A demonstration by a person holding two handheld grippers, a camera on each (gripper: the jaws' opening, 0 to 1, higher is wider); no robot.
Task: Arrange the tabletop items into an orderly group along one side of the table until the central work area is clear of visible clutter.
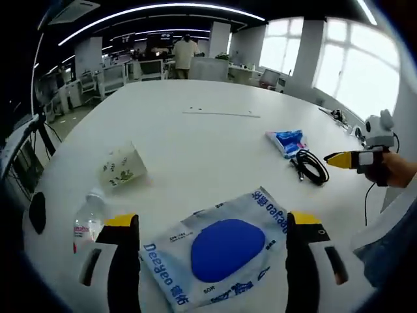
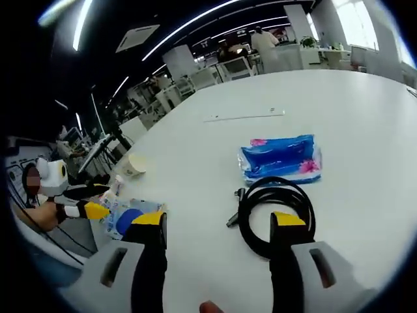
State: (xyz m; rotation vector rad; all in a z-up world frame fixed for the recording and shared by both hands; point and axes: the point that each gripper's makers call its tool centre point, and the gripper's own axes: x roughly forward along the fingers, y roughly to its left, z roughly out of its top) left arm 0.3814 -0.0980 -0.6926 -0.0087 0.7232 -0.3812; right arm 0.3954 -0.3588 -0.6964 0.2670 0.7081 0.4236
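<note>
Left gripper view: barely started tbh. Left gripper [image 1: 212, 235] wide open, empty, straddling the blue-white pouch [image 1: 221, 251] at 6 o'clock. Right gripper [image 2: 218, 228] open, empty over the black cable [image 2: 273, 212]; blue packet [image 2: 280, 156] at 12 o'clock.

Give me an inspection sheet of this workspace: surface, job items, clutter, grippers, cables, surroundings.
Surface: large white table, mostly bare.
Job's things: white pouch with a blue oval and blue lettering lying flat between the left gripper jaws; clear plastic bottle on its side; small patterned paper cup tipped over; blue plastic packet with pink spots.
Clutter: thin pale strip far across the table.
Grippers: left open; right gripper open over the cable.
Cables: coiled black cable, plug end loose.
Surroundings: open office, desks, windows, a person standing far off.
</note>
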